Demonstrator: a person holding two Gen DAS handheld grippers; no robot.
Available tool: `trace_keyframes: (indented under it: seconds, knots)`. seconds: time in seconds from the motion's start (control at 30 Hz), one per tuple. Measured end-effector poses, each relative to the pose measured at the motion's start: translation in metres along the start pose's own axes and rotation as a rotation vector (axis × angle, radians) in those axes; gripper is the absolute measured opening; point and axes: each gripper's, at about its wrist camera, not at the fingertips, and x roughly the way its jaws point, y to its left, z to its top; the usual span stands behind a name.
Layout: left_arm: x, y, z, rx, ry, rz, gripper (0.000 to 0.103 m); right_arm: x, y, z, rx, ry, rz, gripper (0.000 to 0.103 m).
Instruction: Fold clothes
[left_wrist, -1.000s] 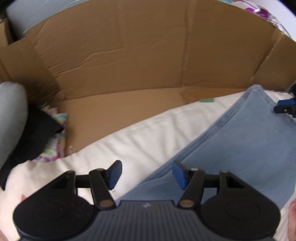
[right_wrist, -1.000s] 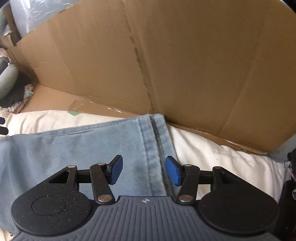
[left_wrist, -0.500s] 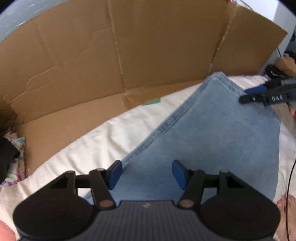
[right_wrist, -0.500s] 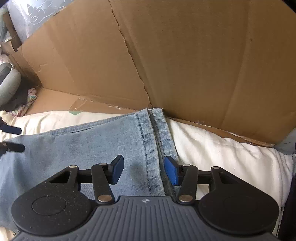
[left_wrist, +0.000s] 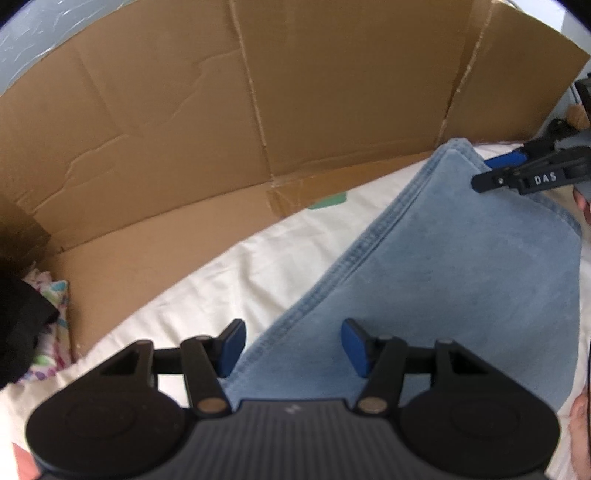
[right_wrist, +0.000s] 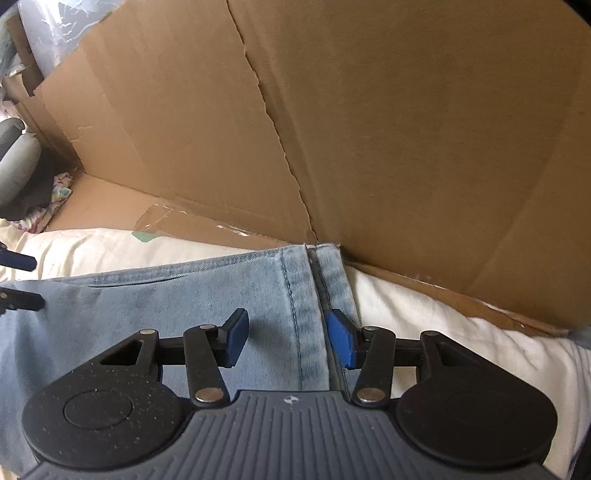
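Light blue folded jeans (left_wrist: 461, 266) lie flat on the white bedding (left_wrist: 258, 266). My left gripper (left_wrist: 293, 339) hovers over their near left edge; the stitched hem runs between the fingers, and the jaws are closing without pressing on the cloth. My right gripper (right_wrist: 288, 332) stands open above the seam at the other end of the jeans (right_wrist: 129, 306), holding nothing. The right gripper (left_wrist: 482, 171) also shows at the far corner in the left wrist view. The left gripper (right_wrist: 29, 280) shows at the left edge in the right wrist view.
A creased cardboard wall (left_wrist: 295, 92) stands just behind the bedding (right_wrist: 443, 332) and folds forward as a flap. Dark and patterned clothes (left_wrist: 48, 332) are heaped at the left, beside a grey rounded object (right_wrist: 14, 162). A person's hand (left_wrist: 580, 424) shows at the right edge.
The left gripper has shifted from over the white bedding onto the jeans' edge and rolled. The right gripper has come over the far corner and sunk slightly toward the seam.
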Motion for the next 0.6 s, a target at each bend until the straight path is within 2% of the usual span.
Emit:
trace_keyframes:
  seconds: [0.03, 0.1, 0.13, 0.17, 0.23, 0.37, 0.43, 0.5, 0.6]
  knots:
    - [0.000, 0.001, 0.001, 0.013, 0.006, 0.003, 0.060, 0.003, 0.000, 0.001, -0.002, 0.003, 0.000, 0.055]
    - [-0.001, 0.001, 0.002, 0.038, 0.009, 0.002, 0.060, 0.006, 0.002, 0.002, -0.005, 0.001, 0.005, 0.049]
    - [-0.001, 0.002, 0.002, 0.049, 0.012, -0.011, 0.060, 0.007, 0.002, 0.002, -0.007, 0.000, 0.007, 0.043]
    - [0.000, 0.002, 0.002, 0.057, 0.018, -0.021, 0.060, 0.008, 0.002, 0.003, -0.009, 0.005, 0.009, 0.031]
    - [0.005, 0.001, 0.003, 0.076, 0.039, -0.036, 0.059, 0.009, 0.002, 0.003, -0.012, 0.006, 0.019, 0.018]
    - [0.017, 0.001, 0.002, 0.096, 0.080, -0.057, 0.044, -0.001, 0.001, 0.005, -0.022, -0.024, 0.033, 0.016]
    - [0.021, 0.000, 0.003, 0.103, 0.086, -0.061, 0.032, -0.011, 0.004, 0.004, -0.045, -0.060, 0.024, 0.014]
    - [0.020, 0.000, 0.003, 0.122, 0.080, -0.049, 0.007, -0.019, 0.007, 0.005, -0.060, -0.090, 0.012, 0.013]
    - [0.016, 0.005, 0.005, 0.120, 0.062, -0.065, 0.006, -0.026, 0.009, 0.008, -0.081, -0.112, -0.007, 0.013]
